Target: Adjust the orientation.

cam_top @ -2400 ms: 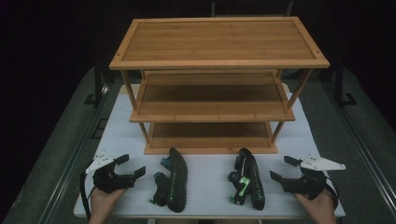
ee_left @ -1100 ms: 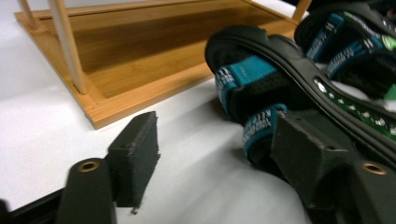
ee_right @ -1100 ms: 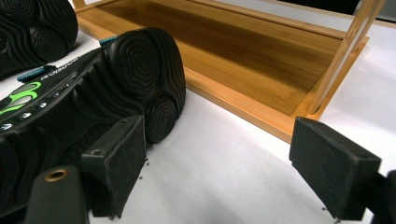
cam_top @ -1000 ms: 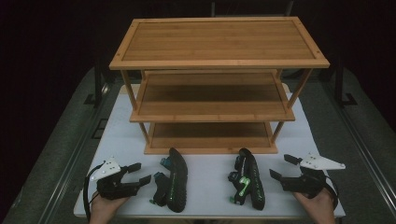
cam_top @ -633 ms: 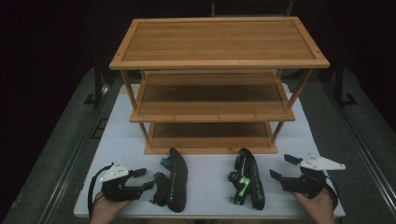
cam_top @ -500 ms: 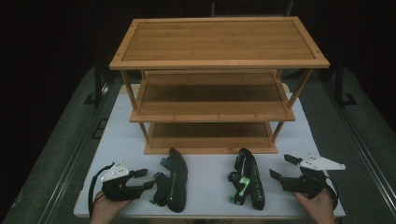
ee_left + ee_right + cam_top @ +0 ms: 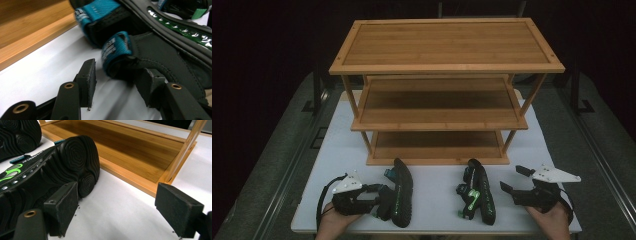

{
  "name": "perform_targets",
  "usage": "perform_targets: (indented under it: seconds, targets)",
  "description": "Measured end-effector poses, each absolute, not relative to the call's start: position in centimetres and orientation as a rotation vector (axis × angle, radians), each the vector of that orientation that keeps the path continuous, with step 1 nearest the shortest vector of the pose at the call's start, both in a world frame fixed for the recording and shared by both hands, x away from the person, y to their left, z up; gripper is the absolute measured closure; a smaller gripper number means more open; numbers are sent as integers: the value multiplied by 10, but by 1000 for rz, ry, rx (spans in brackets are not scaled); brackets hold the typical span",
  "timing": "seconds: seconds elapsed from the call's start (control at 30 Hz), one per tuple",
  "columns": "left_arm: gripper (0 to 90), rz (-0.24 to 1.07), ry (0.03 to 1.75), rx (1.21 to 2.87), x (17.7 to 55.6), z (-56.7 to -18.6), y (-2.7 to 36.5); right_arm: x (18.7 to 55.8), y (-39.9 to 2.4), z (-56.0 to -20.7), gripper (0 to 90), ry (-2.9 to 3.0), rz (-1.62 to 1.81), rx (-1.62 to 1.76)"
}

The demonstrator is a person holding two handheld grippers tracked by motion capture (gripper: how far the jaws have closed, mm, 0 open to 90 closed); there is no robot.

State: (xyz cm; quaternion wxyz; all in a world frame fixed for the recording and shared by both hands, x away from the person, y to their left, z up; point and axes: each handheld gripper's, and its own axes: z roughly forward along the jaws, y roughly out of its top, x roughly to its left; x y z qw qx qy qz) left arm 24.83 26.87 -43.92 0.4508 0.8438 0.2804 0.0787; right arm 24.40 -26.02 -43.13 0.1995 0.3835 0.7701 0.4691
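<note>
Two black sandals lie on their sides near the front edge of the white table (image 7: 432,192), just in front of a three-tier bamboo shoe rack (image 7: 447,75) whose shelves are all bare. My guess is they are laid out there to be lifted onto the rack one at a time.

The left gripper (image 7: 379,199) sits low at the front left, nosed up against the teal-strapped sandal (image 7: 401,197). Its jaws have just been closing. In the left gripper view they stand partly open around the rear teal strap (image 7: 116,48): one jaw is clear of it, while the other is close against the dark upper, and I cannot tell whether that one touches. It looks like a grab at the strap, not yet a firm hold.

The right gripper (image 7: 512,181) rests at the front right, just beside the green-trimmed sandal (image 7: 477,197). Its jaws gape wide and hold nothing, one pad (image 7: 63,206) near the sole.
</note>
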Motion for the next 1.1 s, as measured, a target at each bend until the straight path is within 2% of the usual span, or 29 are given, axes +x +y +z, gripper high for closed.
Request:
perform_targets:
  seconds: [0.33,0.6,0.87,1.1]
  targets:
    - [528,182,643,2025,251,-426,252,243,-259,-430,182,2145,1317,1066]
    - [518,122,608,1997,260,-421,235,241,-258,-429,183,2131,1317,1063]
    - [449,83,632,1956,269,-426,219,239,-259,-428,183,2121,1324,1058]
    - [448,100,598,1969,266,-424,187,237,-259,-425,185,2113,1328,1049]
